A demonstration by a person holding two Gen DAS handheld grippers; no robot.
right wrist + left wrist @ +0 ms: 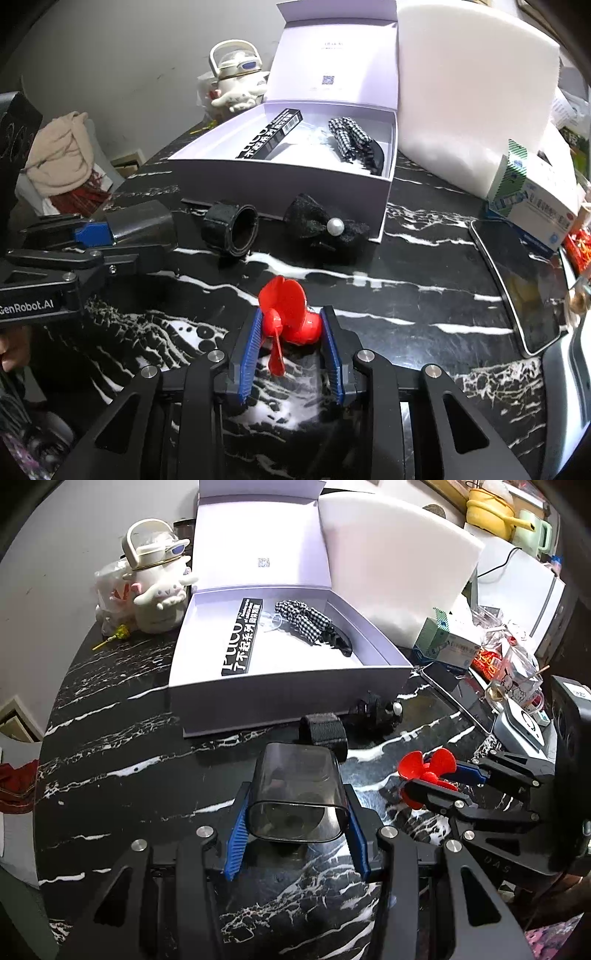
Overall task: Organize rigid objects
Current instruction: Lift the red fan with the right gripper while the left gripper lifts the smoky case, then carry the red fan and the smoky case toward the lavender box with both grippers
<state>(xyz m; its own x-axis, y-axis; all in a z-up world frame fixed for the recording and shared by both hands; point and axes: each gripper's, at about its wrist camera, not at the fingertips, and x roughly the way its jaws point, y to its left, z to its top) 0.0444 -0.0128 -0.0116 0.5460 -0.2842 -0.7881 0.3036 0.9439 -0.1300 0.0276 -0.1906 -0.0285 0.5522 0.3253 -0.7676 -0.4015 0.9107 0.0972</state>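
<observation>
Dim indoor light, cool cast; white foam block point(476, 96) overexposed, detail lost; glare streaks on marble table point(406, 266) below it; fisheye bending, dark vignette at corners.

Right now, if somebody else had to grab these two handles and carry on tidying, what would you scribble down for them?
Left tool: shut on a smoky plastic cap, held over the marble table.
Right tool: shut on a red fan blade.
Open white box: already holds a long black carton, a checked bow clip.
Still loose in front of the box: a black ring and a black bow with a pearl.
Left to do, likely: drop both held pieces in the box, then the loose two.
</observation>
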